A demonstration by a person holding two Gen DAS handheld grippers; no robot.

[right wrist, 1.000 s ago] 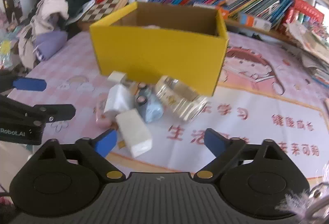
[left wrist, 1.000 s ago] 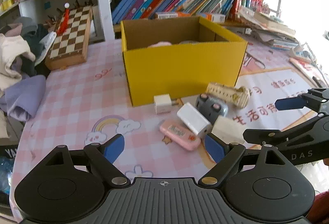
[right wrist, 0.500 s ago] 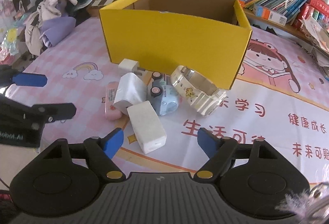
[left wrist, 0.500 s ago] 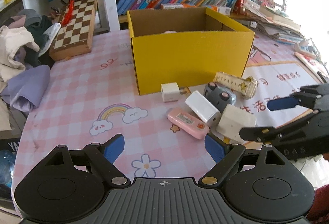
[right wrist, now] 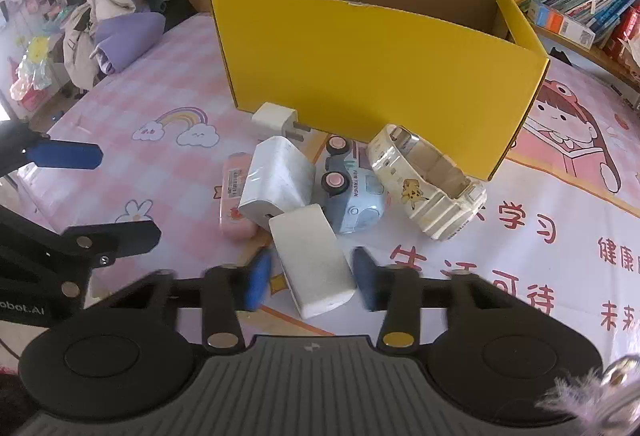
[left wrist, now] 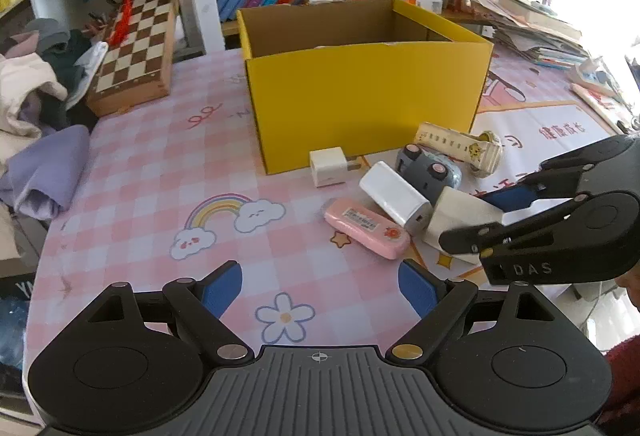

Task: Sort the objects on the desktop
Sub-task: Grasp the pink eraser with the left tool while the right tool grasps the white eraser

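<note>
Right gripper [right wrist: 310,278] nearest; blue pads each side of white charger block [right wrist: 312,260], not squeezing yet; block's long side points away toward yellow box [right wrist: 376,64]; left gripper [left wrist: 320,286] wide, empty.

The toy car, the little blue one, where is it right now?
In the right wrist view the toy car lies on its side just in front of the yellow box, between the white charger and the cream watch.

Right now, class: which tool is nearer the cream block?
Right. The right tool straddles the cream block, fingers either side; the left tool hangs back over bare cloth.
</note>
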